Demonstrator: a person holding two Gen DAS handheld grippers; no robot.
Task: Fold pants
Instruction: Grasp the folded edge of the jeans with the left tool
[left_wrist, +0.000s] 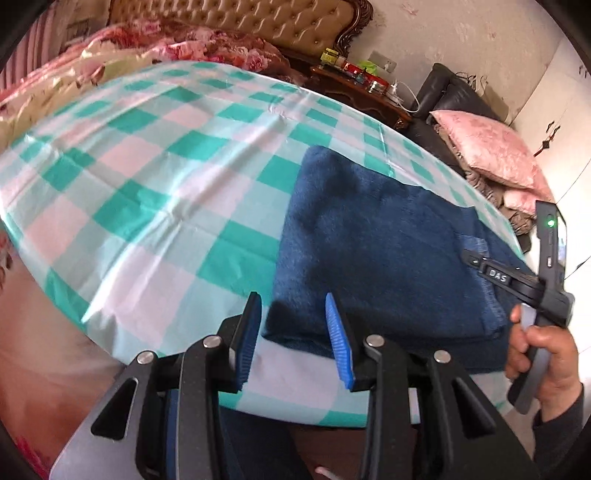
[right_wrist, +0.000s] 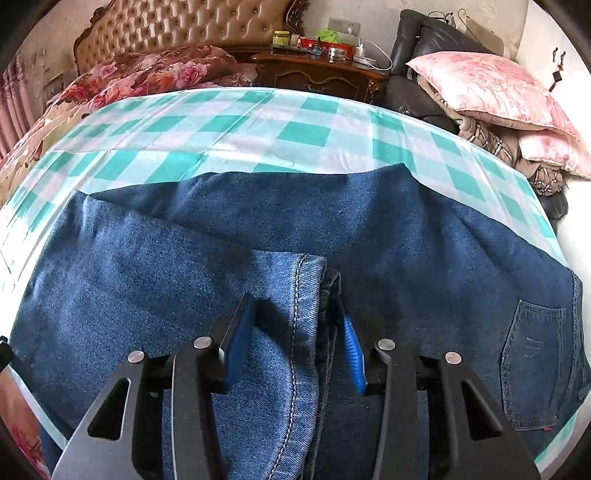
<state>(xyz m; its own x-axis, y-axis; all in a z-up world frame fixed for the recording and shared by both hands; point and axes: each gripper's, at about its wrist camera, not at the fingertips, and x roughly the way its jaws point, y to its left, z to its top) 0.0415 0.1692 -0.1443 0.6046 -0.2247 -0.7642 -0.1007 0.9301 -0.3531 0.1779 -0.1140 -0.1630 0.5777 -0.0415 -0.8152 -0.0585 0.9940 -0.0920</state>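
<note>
Jeans (right_wrist: 369, 236) spread on checked table (right_wrist: 258, 122), ahead of both tongs. Right tongs (right_wrist: 295, 332) straddle stitched hem (right_wrist: 299, 314), pads not clamped. Left tongs (left_wrist: 291, 332) agape, empty, at folded edge. Advice: bite both hem layers squarely before lifting.

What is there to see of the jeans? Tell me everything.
The jeans are dark blue denim, lying partly folded on the green-checked sheet. A back pocket shows at the right. A hemmed leg end with pale stitching lies folded on top, between the fingers of the right gripper; whether the pads press it cannot be told. In the left wrist view the left gripper is open at the jeans' near corner, holding nothing.
</note>
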